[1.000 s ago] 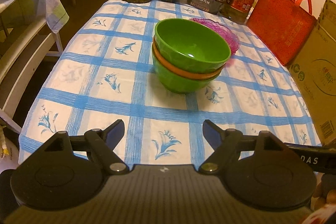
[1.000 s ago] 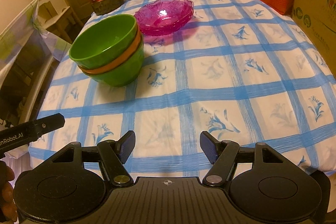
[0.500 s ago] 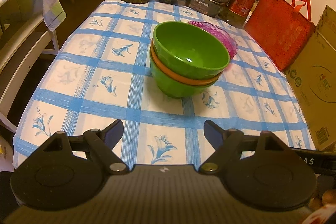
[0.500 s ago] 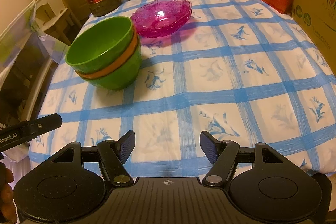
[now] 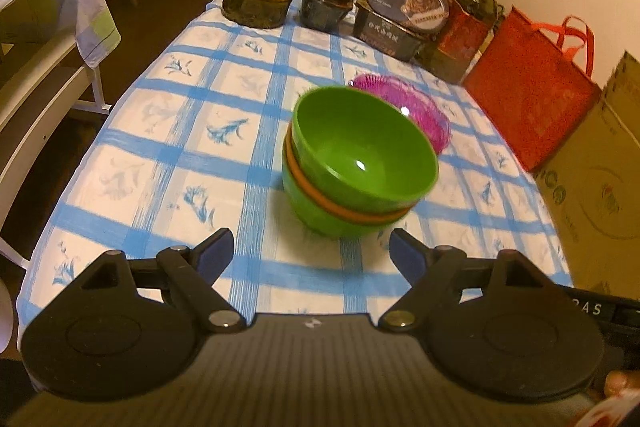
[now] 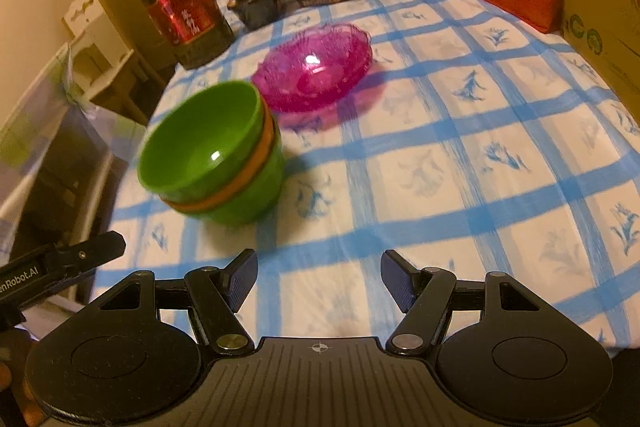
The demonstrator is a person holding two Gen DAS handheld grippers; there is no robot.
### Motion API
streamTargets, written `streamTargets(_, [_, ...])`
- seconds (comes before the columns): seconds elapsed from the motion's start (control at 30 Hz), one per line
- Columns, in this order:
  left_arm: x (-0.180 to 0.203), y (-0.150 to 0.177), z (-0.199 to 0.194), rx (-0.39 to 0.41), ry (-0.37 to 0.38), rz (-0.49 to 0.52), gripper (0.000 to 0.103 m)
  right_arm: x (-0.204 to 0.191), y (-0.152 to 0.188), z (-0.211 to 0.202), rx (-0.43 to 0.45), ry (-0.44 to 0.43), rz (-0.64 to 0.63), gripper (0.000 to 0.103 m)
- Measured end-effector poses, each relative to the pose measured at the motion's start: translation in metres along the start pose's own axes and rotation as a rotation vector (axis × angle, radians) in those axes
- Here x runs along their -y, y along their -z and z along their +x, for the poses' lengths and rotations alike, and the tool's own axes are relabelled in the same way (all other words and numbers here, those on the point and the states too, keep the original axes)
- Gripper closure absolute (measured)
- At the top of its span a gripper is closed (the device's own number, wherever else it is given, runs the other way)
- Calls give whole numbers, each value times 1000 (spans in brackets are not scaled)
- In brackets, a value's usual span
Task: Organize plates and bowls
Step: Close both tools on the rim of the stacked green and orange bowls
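my left gripper [image 5: 311, 251]: open, empty, jaws just widened | my right gripper [image 6: 319, 281]: open, empty | bowl stack [image 5: 358, 163]: mid-table, just ahead of left gripper, nearer it | pink plates [image 6: 316, 67]: touching or just behind stack, toward table's [image 6: 480, 155] far edge

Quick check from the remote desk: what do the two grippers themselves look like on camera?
Both look alike: matte black, with a ribbed base plate carrying a small white crosshair mark, two round discs and silver pivot bolts. The left gripper and right gripper have dark blue ribbed fingertips. White lettering runs along the side bars.
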State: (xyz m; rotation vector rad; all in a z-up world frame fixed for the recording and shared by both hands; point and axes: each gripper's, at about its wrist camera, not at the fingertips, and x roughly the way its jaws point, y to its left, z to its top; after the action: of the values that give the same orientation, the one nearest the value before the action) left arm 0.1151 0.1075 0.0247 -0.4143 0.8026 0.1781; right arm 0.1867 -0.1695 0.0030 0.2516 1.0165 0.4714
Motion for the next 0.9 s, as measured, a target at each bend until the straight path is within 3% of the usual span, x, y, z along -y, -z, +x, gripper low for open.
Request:
streamTargets(0.47, [-16, -51, 56, -33, 17, -77, 19, -15, -58, 51, -5, -47, 55, 35])
streamTargets(0.9, [-29, -63, 112, -114, 34, -124, 43, -17, -75, 107, -85, -70, 87, 35])
